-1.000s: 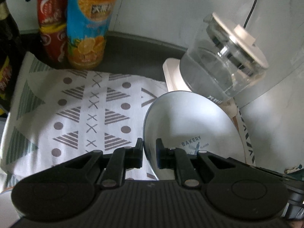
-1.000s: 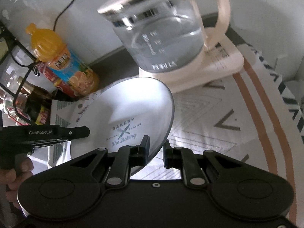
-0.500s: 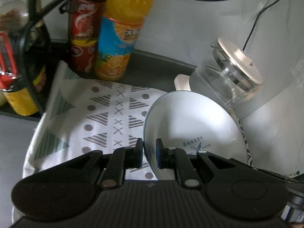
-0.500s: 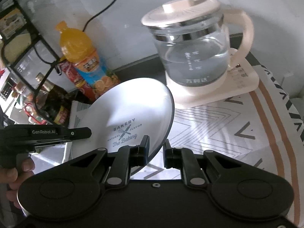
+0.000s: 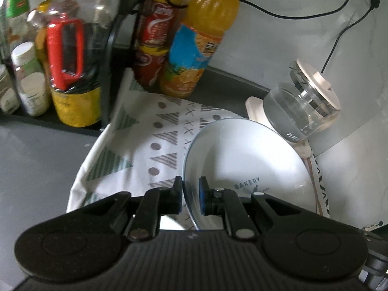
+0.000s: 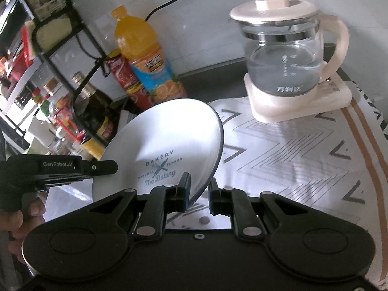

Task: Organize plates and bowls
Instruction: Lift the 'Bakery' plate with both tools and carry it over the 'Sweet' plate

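Note:
A white plate (image 5: 247,160) printed "BAKERY" is held in the air between both grippers, tilted above a patterned cloth (image 5: 145,145). My left gripper (image 5: 190,198) is shut on the plate's near rim. In the right wrist view the plate (image 6: 169,140) fills the middle left, and my right gripper (image 6: 199,194) is shut on its lower right rim. The left gripper (image 6: 101,167) reaches in from the left edge and grips the plate's opposite rim.
A glass kettle (image 6: 286,60) on a cream base stands at the back right. An orange juice bottle (image 5: 198,38) and red cans (image 5: 155,41) stand against the wall. A black wire rack (image 5: 48,55) with bottles and jars is at the left.
Both grippers have risen and drawn back with the plate. The kettle and bottles look smaller and farther, and the wire rack has come into view at the left.

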Action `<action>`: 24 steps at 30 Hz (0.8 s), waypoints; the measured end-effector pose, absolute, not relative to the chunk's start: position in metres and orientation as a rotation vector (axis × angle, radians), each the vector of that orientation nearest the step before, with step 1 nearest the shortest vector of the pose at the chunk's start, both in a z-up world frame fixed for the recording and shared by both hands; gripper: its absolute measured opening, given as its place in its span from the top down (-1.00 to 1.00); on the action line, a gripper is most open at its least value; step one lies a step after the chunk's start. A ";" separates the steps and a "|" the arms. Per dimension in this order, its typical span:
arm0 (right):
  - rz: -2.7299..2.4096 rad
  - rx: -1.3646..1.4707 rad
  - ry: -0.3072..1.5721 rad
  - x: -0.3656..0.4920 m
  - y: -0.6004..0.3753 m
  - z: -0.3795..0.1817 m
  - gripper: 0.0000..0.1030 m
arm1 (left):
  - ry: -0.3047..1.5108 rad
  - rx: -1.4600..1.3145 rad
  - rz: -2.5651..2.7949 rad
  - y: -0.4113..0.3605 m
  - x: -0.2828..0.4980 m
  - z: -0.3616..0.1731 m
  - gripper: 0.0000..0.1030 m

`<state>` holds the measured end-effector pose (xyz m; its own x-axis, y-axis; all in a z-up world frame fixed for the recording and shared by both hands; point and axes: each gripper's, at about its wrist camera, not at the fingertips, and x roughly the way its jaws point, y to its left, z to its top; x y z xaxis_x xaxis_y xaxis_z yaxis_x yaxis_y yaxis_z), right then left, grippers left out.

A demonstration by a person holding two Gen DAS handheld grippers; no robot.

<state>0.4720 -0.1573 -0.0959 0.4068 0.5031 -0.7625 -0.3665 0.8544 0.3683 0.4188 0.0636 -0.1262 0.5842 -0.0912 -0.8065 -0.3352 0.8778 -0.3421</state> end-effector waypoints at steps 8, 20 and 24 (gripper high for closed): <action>0.562 0.133 1.016 0.439 -0.141 -0.096 0.71 | 0.948 -0.505 0.160 0.079 0.382 -0.128 0.79; 0.569 0.099 1.025 0.383 -0.116 -0.101 0.70 | 0.979 -0.527 0.179 0.100 0.322 -0.149 0.79; 0.567 0.083 1.041 0.367 -0.110 -0.107 0.70 | 0.999 -0.531 0.185 0.103 0.307 -0.160 0.79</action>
